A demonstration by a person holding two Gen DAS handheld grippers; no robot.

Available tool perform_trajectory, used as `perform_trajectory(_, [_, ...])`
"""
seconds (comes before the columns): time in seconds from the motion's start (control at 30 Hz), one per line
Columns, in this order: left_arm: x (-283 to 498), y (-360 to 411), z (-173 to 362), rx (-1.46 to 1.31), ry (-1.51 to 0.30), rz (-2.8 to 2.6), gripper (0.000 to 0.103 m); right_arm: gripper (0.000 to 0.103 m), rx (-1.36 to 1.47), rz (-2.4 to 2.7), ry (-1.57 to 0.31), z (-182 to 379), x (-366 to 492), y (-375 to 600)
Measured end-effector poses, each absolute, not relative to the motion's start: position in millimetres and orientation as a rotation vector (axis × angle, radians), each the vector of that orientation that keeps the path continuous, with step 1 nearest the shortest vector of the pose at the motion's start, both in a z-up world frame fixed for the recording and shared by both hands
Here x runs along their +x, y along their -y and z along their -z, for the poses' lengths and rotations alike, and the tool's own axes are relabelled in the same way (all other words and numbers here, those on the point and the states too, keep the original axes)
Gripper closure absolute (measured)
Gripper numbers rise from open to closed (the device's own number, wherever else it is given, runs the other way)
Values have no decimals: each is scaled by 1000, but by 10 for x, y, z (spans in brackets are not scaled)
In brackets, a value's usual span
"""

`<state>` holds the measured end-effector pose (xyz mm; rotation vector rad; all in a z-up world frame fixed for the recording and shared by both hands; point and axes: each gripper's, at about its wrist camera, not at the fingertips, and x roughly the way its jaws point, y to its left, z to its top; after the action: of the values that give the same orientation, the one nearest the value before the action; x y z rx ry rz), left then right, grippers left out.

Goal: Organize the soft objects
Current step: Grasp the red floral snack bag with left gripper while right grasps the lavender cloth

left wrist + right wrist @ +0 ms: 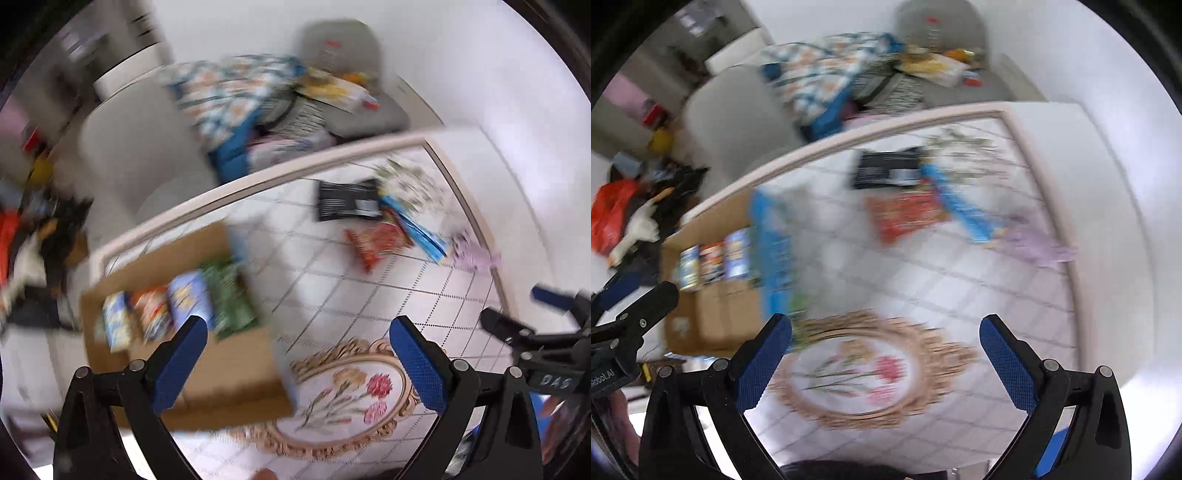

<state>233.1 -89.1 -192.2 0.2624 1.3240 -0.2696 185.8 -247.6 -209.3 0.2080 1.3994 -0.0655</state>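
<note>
Packed: four packets stand in your cardboard box (184,325), near left. Outstanding: black (349,199), red (376,242) and blue (417,229) packets, far right. Left gripper (295,365) and right gripper (886,362): wide open, empty.

Both views were bright and evenly lit, smeared by motion blur, bowed by fisheye curvature, with dark corners at the rim.

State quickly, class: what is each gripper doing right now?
Left gripper: open, holding nothing.
Right gripper: open, holding nothing.
</note>
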Motion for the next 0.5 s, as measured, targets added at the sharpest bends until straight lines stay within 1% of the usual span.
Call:
perform_trajectory(0.13, [2683,1665,2467,508,-1357,332,2,0,165,134,-1471,2416,2075,3118])
perform_trajectory(0.27, [2899,2200,3098,700,-1414,399,2,0,156,145,-1536,2763,2265,3560])
perform_trajectory(0.5, [3067,2586,3978,894,-1535,450,2,0,116,157,-1627,3361,2459,4028])
